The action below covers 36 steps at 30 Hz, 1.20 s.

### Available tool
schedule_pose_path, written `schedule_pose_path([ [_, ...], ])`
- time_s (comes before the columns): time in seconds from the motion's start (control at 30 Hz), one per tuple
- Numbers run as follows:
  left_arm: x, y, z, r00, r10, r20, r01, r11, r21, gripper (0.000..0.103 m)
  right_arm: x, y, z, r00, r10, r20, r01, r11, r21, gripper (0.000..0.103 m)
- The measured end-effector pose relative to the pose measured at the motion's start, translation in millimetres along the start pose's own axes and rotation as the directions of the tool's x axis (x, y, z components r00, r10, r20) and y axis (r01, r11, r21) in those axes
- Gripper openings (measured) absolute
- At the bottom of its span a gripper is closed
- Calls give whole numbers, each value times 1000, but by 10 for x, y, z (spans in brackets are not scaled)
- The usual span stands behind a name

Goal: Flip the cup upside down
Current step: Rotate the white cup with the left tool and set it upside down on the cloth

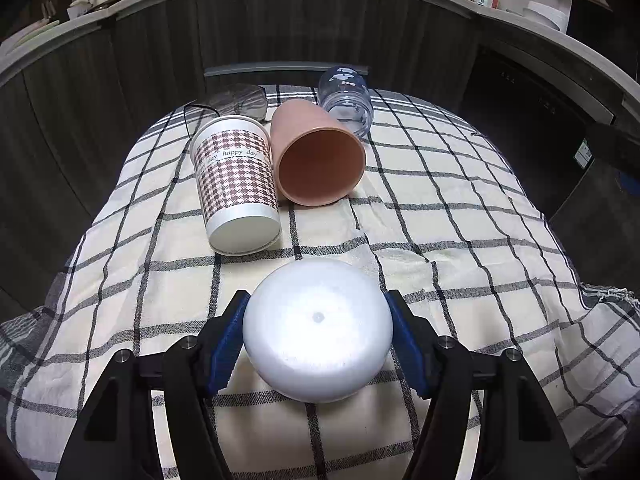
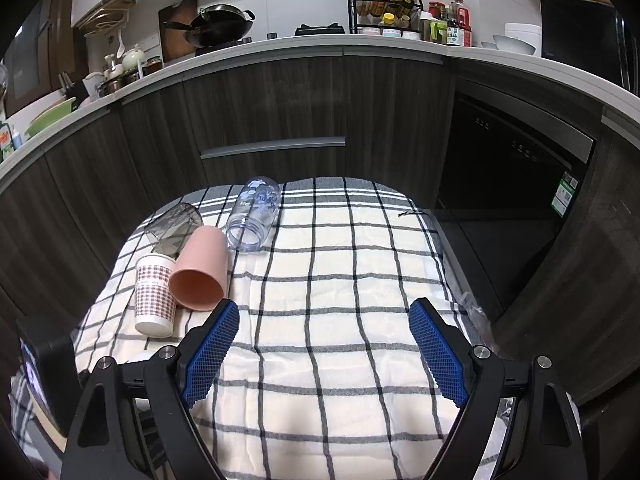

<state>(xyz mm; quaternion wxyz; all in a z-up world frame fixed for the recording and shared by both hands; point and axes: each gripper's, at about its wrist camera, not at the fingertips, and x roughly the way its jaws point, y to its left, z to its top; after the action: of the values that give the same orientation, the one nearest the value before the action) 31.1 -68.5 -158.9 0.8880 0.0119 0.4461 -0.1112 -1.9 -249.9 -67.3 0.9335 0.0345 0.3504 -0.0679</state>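
My left gripper point(image 1: 318, 322) is shut on a white cup point(image 1: 318, 330), its flat bottom facing the camera, held just over the checked cloth point(image 1: 460, 220). A houndstooth paper cup point(image 1: 236, 184) stands upside down beyond it. A pink cup point(image 1: 316, 156) lies on its side with its mouth toward me. A clear plastic jar point(image 1: 346, 98) lies behind it. My right gripper point(image 2: 324, 344) is open and empty over the cloth point(image 2: 340, 280), right of the paper cup point(image 2: 154, 296) and the pink cup point(image 2: 200, 274).
A smoky clear cup point(image 2: 174, 228) lies on its side at the back left, next to the clear jar point(image 2: 256, 214). Dark cabinets point(image 2: 280, 112) and a dishwasher point(image 2: 512, 168) stand behind the table. The left gripper's body point(image 2: 44, 376) shows at the left edge.
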Motion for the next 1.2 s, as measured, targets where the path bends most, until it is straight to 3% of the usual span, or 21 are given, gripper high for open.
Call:
schedule_pose_path([
  [0.23, -157, -49, 45, 999, 4, 33, -4, 1000, 15, 77, -49, -41, -12, 1000, 0, -2, 1, 1000, 22, 87],
  [0.67, -629, 8, 279, 997, -3, 79, 4, 1000, -5, 77, -282, -12, 88, 1000, 20, 24, -21, 998, 52, 87],
  [1.2, -1233, 331, 437, 986, 95, 135, -83, 993, -86, 78, -549, 285, 258, 998, 45, 36, -46, 998, 32, 87],
])
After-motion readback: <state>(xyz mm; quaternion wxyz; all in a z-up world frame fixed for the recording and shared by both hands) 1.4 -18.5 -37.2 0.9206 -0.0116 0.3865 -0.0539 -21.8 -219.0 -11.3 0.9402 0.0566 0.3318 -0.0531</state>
